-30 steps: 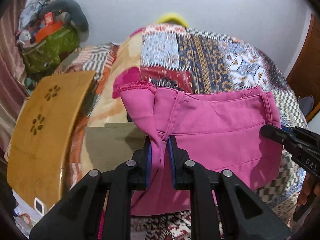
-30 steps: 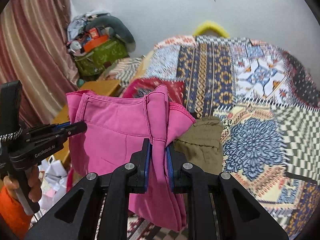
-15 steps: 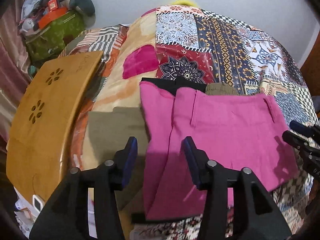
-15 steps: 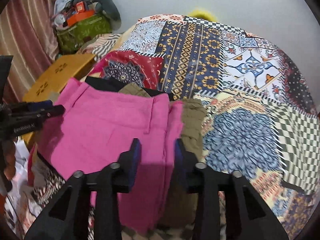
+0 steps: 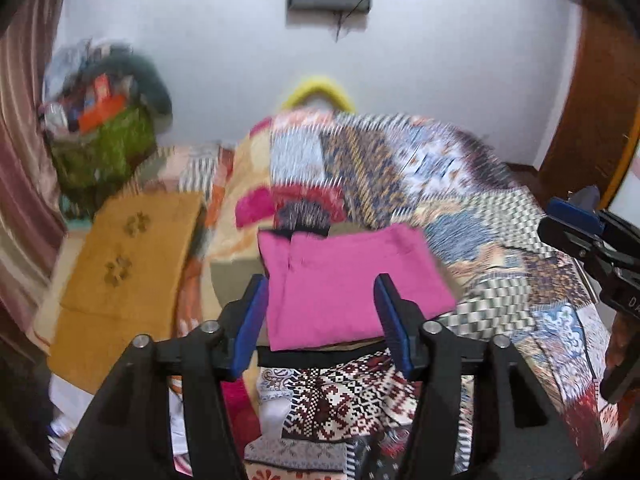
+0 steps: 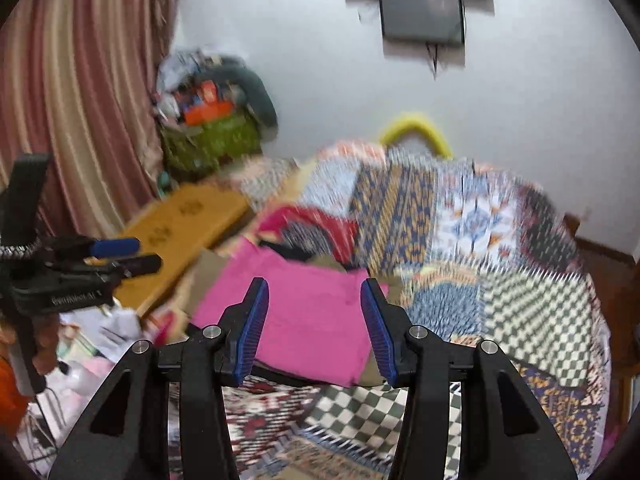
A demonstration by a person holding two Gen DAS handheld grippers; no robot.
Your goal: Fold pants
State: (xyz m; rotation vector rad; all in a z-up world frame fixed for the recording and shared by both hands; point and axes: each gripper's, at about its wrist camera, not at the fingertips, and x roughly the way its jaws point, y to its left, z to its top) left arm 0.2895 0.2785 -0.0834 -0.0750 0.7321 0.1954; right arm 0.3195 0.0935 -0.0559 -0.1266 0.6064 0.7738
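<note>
At the left edge hangs a striped curtain [image 6: 80,100], then a tan wooden board [image 5: 124,264]. Mid-frame, the folded pink pants [image 5: 344,284] lie flat on the patchwork bed [image 5: 500,240]. Both the left hand-held gripper [image 5: 322,320] and the right hand-held gripper [image 6: 314,324] are opening, nothing clamped.

Patchwork bed [image 5: 500,240] under pink pants [image 5: 344,280]

Only two scraps of lettering show: white letters "DA", cut off by the picture's edge, on the black body of the right gripper [image 5: 592,236], and a blurred white word on the side of the left gripper [image 6: 120,256], too smeared to read.
</note>
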